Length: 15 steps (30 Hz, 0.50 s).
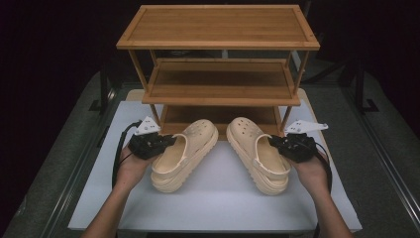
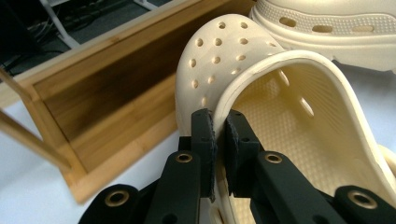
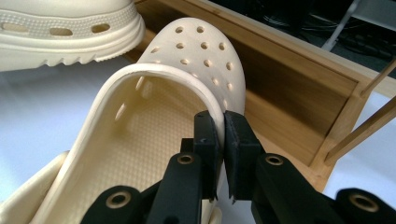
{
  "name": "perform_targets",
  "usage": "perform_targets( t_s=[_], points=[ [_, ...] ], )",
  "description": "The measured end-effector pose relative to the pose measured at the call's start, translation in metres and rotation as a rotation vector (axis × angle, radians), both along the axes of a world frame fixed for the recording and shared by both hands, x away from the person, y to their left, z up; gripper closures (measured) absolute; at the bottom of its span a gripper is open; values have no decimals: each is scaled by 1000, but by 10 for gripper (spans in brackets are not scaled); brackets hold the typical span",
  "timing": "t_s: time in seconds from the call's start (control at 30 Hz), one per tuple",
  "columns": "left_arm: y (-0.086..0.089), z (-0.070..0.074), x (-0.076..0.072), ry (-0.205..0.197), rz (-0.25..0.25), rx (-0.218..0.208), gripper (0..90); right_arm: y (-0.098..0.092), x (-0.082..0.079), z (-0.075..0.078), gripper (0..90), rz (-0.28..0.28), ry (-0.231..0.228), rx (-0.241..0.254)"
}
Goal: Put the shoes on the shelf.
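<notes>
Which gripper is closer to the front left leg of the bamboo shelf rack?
Left. The left gripper grips a cream foam clog near the rack's front left leg; the right gripper holds the other clog across the table.

Both forearms come in from the bottom and spread a little apart. The left hand [image 1: 130, 166] holds the left tongs [image 1: 171, 141], pointing inward, jaws pinched nearly shut. The right hand [image 1: 311, 168] holds the right tongs [image 1: 274, 142], also pointing inward and pinched nearly shut.
</notes>
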<state>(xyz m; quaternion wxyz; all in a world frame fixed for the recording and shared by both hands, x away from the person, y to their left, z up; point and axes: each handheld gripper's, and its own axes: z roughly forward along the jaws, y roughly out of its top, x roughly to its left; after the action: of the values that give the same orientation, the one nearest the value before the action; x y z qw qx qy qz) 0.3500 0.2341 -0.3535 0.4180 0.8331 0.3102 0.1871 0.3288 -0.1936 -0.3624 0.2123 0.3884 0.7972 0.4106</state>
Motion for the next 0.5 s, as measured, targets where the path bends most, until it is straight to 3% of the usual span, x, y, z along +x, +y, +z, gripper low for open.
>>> perform_targets(
  t_s=[0.23, 0.5],
  points=[
    [-17, -3, 18, -21, 26, -8, 836, 5, 17, -2, 839, -34, -8, -4],
    [-33, -8, 42, -45, 47, 22, 836, 11, 43, -5, 838, -66, -19, -8]
  ],
)
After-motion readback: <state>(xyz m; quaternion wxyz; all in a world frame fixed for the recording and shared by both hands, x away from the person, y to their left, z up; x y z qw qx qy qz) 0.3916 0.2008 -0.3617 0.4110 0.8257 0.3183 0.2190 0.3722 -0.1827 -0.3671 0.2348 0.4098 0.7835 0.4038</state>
